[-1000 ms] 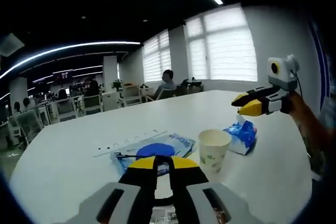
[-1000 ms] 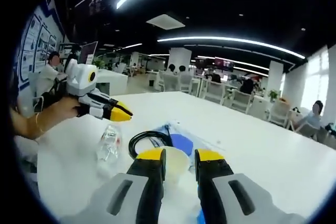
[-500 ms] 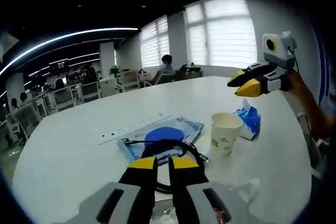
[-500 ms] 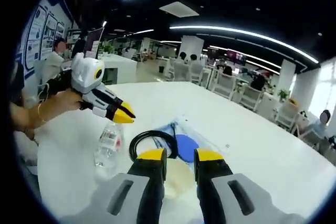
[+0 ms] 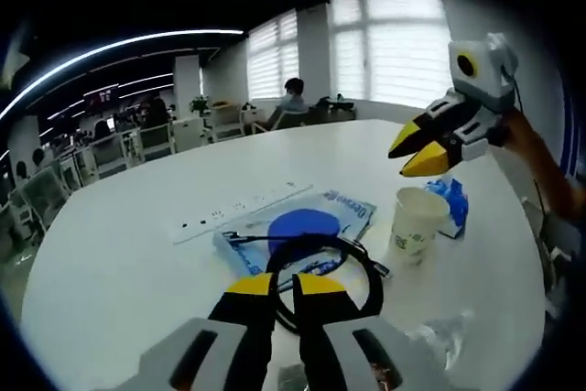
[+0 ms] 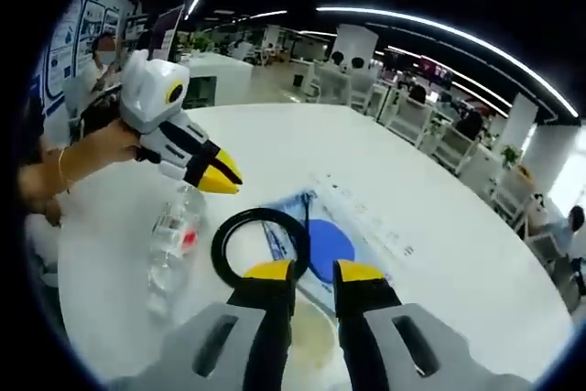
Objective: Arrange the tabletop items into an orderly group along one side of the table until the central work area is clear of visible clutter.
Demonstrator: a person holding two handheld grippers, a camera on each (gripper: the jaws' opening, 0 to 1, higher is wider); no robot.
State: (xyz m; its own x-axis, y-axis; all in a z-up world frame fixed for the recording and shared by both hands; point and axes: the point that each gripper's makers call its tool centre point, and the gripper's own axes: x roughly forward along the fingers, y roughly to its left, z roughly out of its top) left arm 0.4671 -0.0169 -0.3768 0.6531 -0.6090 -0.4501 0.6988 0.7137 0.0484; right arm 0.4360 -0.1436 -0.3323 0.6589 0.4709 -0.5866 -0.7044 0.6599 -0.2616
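Clutter sits in the middle of the white table (image 5: pixel 110 272), none of it yet lined along an edge, so as far as these views show you have most of the sorting left.

Inventory, left gripper view: a long white power strip (image 5: pixel 240 211) lying flat, its long axis running from lower left to upper right in that view; just beside it a blue packet (image 5: pixel 311 226) with a round blue patch; a black coiled cable (image 5: pixel 334 267) lying partly on the packet's near edge; a paper cup (image 5: pixel 416 223) upright, mouth up; a blue tissue pack (image 5: pixel 452 204) just behind the cup, touching or nearly so, I cannot tell which. A clear plastic bottle (image 5: pixel 439 336) lies on its side near the table edge closest to you.

Right gripper view: the same bottle (image 6: pixel 169 244) lies with its long axis pointing roughly away from the camera. The cable ring (image 6: pixel 259 244) sits between bottle and packet (image 6: pixel 322 246). The cup rim (image 6: pixel 311 341) is directly under your jaws.

Tools: your left gripper (image 5: pixel 273 287) hovers above the cable, jaws nearly together with a narrow gap, holding nothing. Your right gripper (image 6: pixel 304 272) hangs over the cup, jaws parted a little, empty.

Judgement: the loose items are near each other already, but central. Each needs moving to one side; the limp cable will likely need the most care.
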